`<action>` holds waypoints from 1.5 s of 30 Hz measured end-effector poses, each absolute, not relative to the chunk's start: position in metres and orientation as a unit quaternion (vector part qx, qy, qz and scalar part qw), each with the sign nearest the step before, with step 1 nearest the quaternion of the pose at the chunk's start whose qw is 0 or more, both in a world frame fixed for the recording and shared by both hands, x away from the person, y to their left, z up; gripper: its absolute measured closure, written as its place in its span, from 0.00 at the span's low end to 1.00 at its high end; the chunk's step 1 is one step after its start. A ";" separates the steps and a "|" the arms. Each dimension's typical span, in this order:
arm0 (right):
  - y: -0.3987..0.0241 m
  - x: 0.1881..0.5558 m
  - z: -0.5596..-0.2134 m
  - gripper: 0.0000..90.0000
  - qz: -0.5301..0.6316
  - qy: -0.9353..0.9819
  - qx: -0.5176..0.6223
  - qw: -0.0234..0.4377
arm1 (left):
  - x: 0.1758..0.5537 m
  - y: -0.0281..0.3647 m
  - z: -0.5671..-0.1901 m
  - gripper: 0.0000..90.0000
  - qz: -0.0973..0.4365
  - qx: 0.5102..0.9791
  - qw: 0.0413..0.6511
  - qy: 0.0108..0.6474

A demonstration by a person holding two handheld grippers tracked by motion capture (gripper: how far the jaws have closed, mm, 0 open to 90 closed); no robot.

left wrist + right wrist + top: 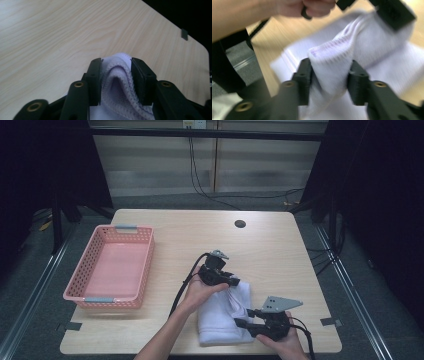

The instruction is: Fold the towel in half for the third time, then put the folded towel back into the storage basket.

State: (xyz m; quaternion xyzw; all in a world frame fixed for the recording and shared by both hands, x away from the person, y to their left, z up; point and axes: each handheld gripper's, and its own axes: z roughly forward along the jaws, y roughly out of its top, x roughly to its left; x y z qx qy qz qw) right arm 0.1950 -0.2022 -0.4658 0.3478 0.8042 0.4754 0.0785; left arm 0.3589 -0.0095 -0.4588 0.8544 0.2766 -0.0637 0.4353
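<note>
We see white towel (222, 317) on table (270, 250), right of pink basket (112, 267). Left tool (116, 75) pinching towel fold; right tool (329, 80) pinching another. Judged: folding underway, basket empty, towel not yet stowed.

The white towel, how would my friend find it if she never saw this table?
Start at the wooden table and look to its near edge, right of the pink basket. The white towel lies there in a soft folded heap, with the left gripper and the right gripper each pinching a bunch of it. It is the only white, floppy thing there.
</note>
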 end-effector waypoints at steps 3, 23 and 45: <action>-0.211 0.190 -0.466 0.50 0.467 0.804 0.358 0.082 | 0.358 -0.011 -0.452 0.58 -0.057 0.849 0.449 0.273; -0.232 0.306 -0.474 0.70 0.405 0.789 0.436 0.156 | 0.249 0.083 -0.459 0.48 -0.041 0.875 0.411 0.251; -0.225 0.322 -0.500 0.23 0.392 0.823 0.409 0.046 | 0.227 0.080 -0.489 0.25 -0.033 0.906 0.349 0.238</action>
